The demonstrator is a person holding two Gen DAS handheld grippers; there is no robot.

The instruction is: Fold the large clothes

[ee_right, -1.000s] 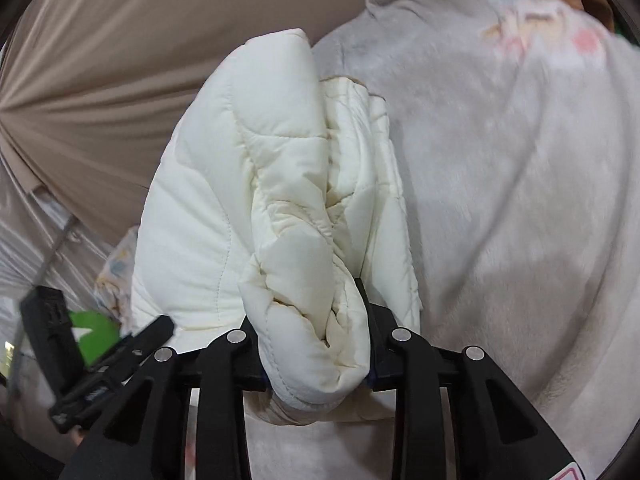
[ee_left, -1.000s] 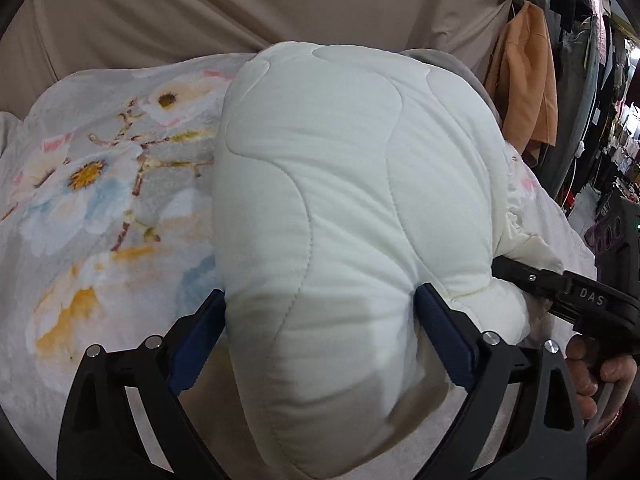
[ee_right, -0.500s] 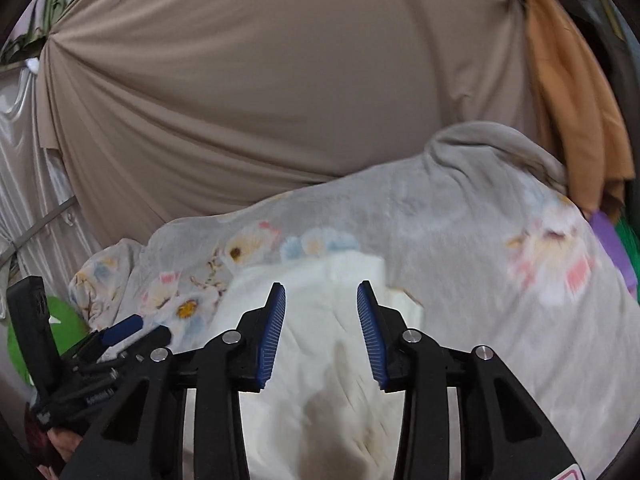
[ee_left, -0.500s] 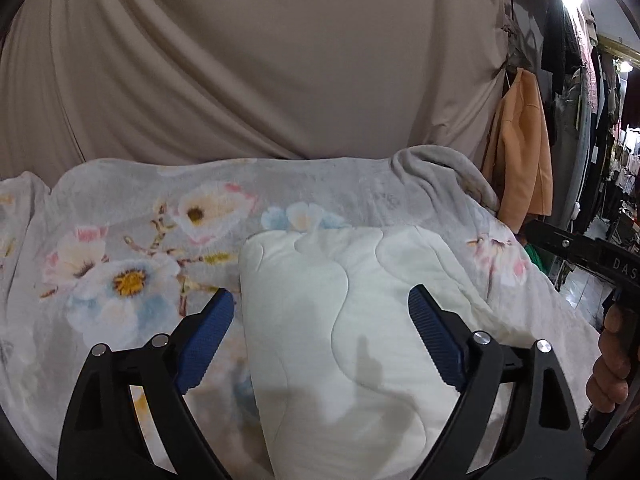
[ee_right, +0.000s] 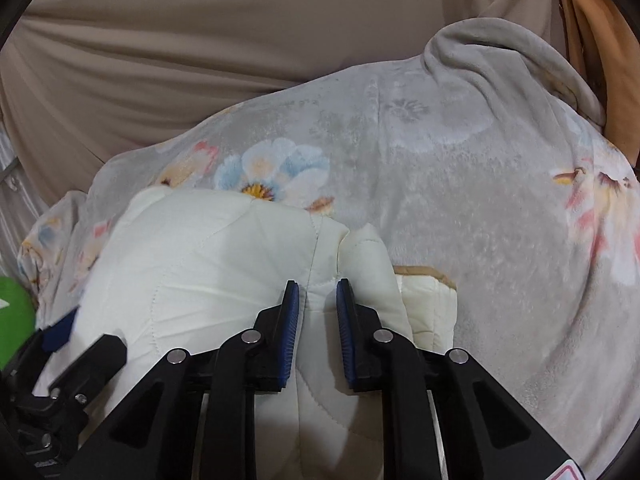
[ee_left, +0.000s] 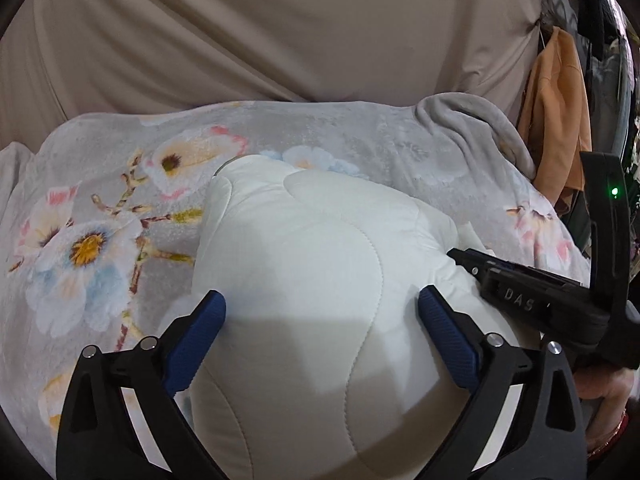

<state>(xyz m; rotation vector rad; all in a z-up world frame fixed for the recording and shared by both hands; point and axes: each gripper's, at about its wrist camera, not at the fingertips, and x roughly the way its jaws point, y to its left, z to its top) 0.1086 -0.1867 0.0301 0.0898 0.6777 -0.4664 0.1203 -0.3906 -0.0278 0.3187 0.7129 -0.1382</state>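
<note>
A folded cream quilted jacket (ee_left: 312, 280) lies as a thick bundle on a grey floral blanket (ee_left: 100, 248). My left gripper (ee_left: 322, 312) is open, its blue pads (ee_left: 200, 332) set wide on either side of the bundle's near end. In the right wrist view the jacket (ee_right: 192, 264) fills the lower left. My right gripper (ee_right: 317, 296) is open with a narrow gap, a ridge of the jacket's right edge lying between the pads. Whether it presses the fabric I cannot tell. The right gripper's black body (ee_left: 532, 300) shows at the bundle's right side.
The floral blanket (ee_right: 460, 184) covers the whole surface, bunched at the far right corner (ee_left: 472, 120). A beige curtain (ee_left: 260, 32) hangs behind. An orange garment (ee_left: 556, 112) hangs at the right. A green object (ee_right: 14, 312) sits at the far left.
One second ago both grippers gripped the lifted jacket. Half a second ago they were open and raised above it. Now both have come down against the bundle lying on the blanket.
</note>
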